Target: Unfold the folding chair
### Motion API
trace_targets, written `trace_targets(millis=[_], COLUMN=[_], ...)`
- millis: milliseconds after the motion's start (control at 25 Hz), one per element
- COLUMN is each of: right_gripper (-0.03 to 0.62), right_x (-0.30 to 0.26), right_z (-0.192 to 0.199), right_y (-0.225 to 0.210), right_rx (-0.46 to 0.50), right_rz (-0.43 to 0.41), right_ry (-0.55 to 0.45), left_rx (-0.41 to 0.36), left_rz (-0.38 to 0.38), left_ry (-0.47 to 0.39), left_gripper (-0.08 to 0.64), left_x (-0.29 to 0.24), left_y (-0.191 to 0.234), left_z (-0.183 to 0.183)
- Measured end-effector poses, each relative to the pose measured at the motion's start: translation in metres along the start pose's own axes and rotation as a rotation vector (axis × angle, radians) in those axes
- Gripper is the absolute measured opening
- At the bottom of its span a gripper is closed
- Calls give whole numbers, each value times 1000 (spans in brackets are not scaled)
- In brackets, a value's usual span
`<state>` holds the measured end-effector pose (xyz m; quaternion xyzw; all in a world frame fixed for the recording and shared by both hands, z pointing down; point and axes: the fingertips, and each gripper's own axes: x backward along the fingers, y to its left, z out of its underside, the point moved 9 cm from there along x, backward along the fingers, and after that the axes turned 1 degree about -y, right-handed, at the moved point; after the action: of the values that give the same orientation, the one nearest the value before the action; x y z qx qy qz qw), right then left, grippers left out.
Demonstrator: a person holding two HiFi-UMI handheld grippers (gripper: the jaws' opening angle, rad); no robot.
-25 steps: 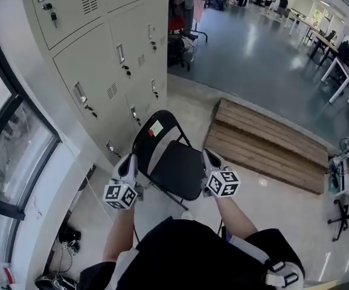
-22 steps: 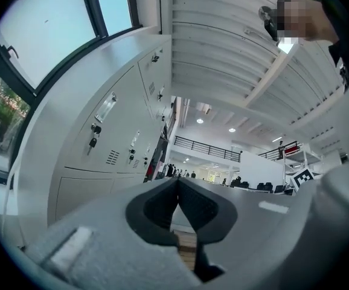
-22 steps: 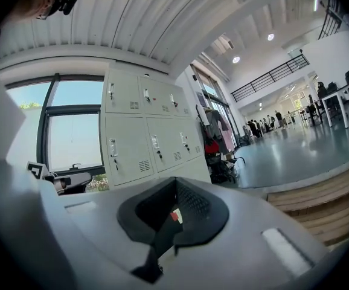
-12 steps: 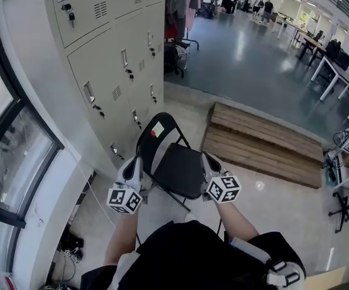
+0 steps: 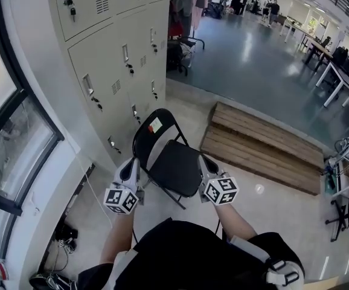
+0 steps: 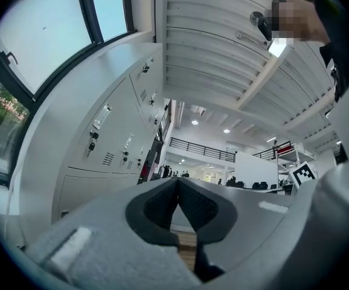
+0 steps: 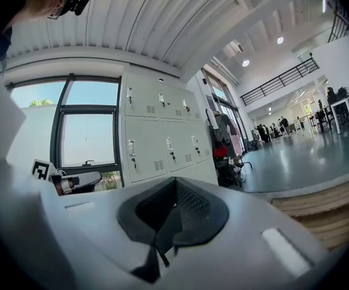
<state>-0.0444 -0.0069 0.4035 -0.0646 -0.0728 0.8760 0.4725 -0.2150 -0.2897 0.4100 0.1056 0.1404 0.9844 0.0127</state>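
Two grippers flank the folding chair (image 5: 173, 168), which stands unfolded on the floor just in front of the lockers (image 5: 111, 71), seat level. The left gripper (image 5: 130, 163) is at the seat's left edge, the right gripper (image 5: 203, 161) at its right edge. Both pairs of jaws are pressed together, nothing between them.

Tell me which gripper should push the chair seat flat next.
Right, probably. In the head view the right gripper overlaps the seat edge, while the left gripper sits out by the frame tube. Both are shut and empty.
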Motion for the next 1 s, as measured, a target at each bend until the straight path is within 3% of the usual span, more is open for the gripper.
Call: trace_targets(millis=[360, 1000], right_gripper=[3, 3], right_x=[25, 27], right_z=[-2, -3], right_y=[-33, -31], right_rx=[-23, -12], right_rz=[34, 28], right_ry=[-19, -14], left_rx=[0, -23], left_rz=[30, 20], left_ry=[6, 33], left_gripper=[3, 3], left_x=[-9, -21], left_y=[-42, -43], left_z=[15, 22])
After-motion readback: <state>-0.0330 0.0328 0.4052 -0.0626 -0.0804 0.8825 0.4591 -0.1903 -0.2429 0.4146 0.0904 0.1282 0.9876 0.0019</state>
